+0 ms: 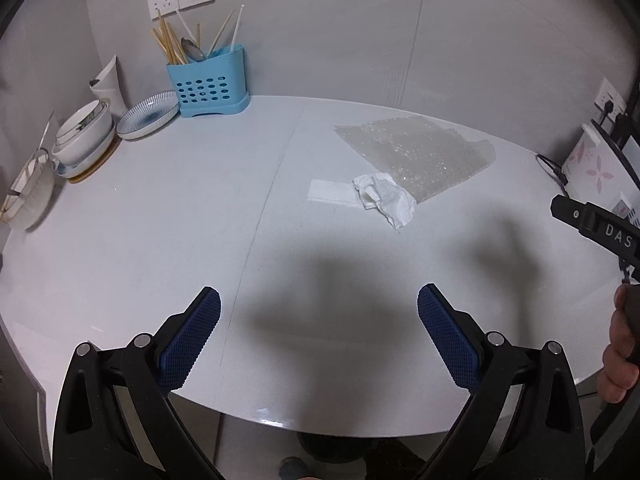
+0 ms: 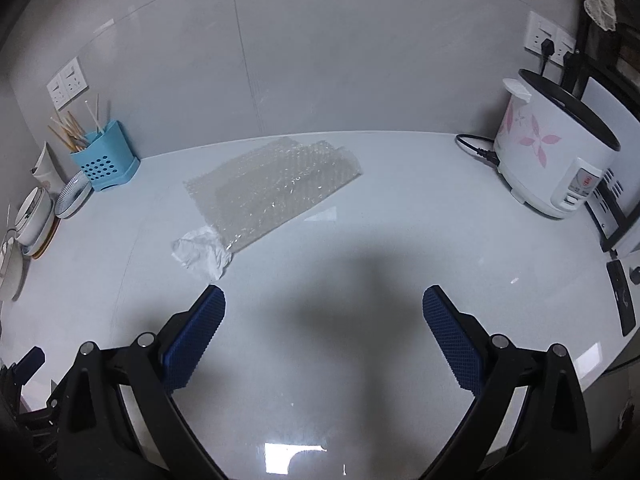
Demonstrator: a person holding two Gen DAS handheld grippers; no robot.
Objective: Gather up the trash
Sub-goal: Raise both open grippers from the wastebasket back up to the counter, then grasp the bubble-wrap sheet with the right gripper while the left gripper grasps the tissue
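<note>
Bubble wrap point(image 1: 416, 156) and crumpled tissue point(image 1: 386, 198) sit uncollected on the table point(image 1: 160, 220); left gripper point(image 1: 319, 336) and right gripper point(image 2: 324, 338) both spread, empty.

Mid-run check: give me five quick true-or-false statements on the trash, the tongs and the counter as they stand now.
1. Both tongs, left and right, are open and empty. True.
2. The crumpled tissue lies in the blue cutlery holder. False: it lies on the counter, at the bubble wrap's edge.
3. The rice cooker stands at the counter's right end. True.
4. The bubble wrap is rolled upright. False: it lies flat.
5. The left tongs grip the tissue. False: they hold nothing.
</note>
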